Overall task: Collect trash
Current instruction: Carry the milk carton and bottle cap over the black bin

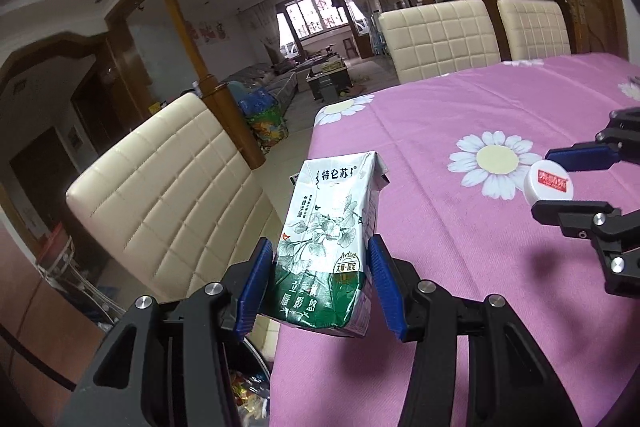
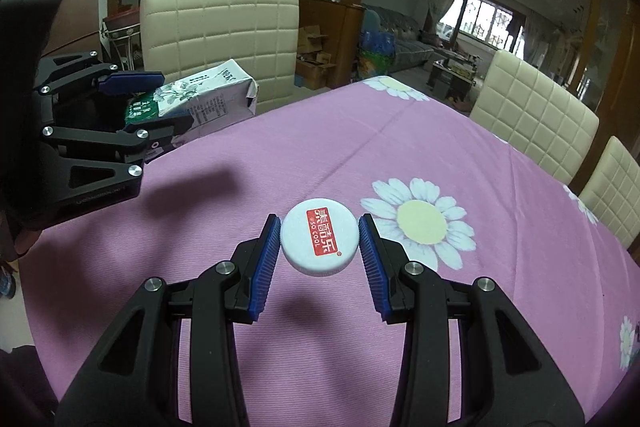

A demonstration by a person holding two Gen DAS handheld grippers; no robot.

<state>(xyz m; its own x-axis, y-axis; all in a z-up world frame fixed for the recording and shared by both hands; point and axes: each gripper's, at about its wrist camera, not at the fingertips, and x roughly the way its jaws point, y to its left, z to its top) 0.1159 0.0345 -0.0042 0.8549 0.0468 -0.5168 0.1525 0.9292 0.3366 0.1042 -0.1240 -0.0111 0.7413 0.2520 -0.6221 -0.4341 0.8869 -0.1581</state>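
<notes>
Two grippers, each gripping one piece of trash, both held above the counter (image 2: 280,155).

Left gripper (image 1: 320,283): its blue ribbed fingers (image 1: 252,291) are clenched on the lower half of a milk carton (image 1: 332,239). The carton is a white and green paper box, creased and dented, the top flap folded and crumpled. It is printed with grey ginkgo-like leaves. Chinese characters run across the top, seemingly "特仑苏", with more white characters on the green base; a small gold badge sits near the bottom edge, its text too small to be sure of. In the left view the carton stands upright past the counter's near left corner, in front of a chair (image 1: 168,195).

Right gripper (image 2: 319,259): same blue ribbed fingers (image 2: 264,267) pressed on both sides of a bottle cap (image 2: 319,241). The cap is a round white plastic disc with a ridged rim. A red label on top carries white Chinese characters and "SO COOL". It hangs clear of the cloth, casting a soft shadow below.

Counter cover: purple cloth with a fine woven rib and a crease running away from the camera, printed with large white daisies (image 2: 420,223) with pale yellow centres.

Around the counter: cream chairs in glossy quilted leather-like padding, square stitched panels.

Farther off: wooden pillars, a grey sofa (image 2: 404,35), cardboard boxes (image 2: 316,43), a barred window (image 1: 312,15).
</notes>
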